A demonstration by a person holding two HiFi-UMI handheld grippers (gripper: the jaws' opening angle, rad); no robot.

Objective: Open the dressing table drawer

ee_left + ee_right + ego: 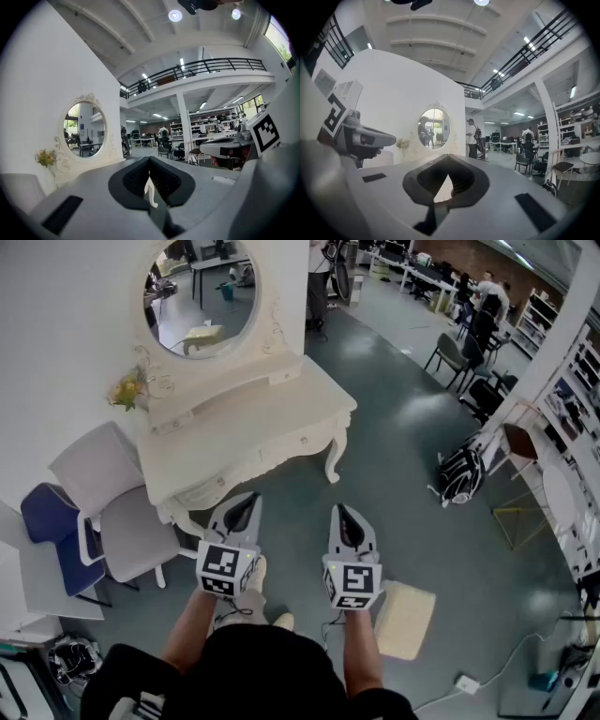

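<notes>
Plainly, neither tool has reached the furniture yet. In the head view the white dressing table (pixel 239 432) fills the upper left and centre, its round mirror (pixel 201 294) above it and a small bunch of flowers (pixel 127 390) at the left end of the top. The drawer front (pixel 281 448) is the pale band under the tabletop's near edge. Its long axis runs on a diagonal from lower left up to upper right. A small speck on it may be a knob, but it is too small to be sure.

Both tools sit at lower centre, pointing up the frame toward that band. The left gripper (pixel 246 502) has its jaws together with nothing in them, and in its own view the left gripper (pixel 149 160) shows only a sliver of a curved white table leg (pixel 150 193) between the pads. The right gripper (pixel 340 514) is likewise closed and empty, and the right gripper (pixel 449 160) looks nearly straight at the mirror.

The left tips appear just below the band's lower-left stretch, so that hand seems the nearer. The right tips lie below the carved corner leg (pixel 333 463), clear of the table. Either pair would have to part before taking a pull.
</notes>
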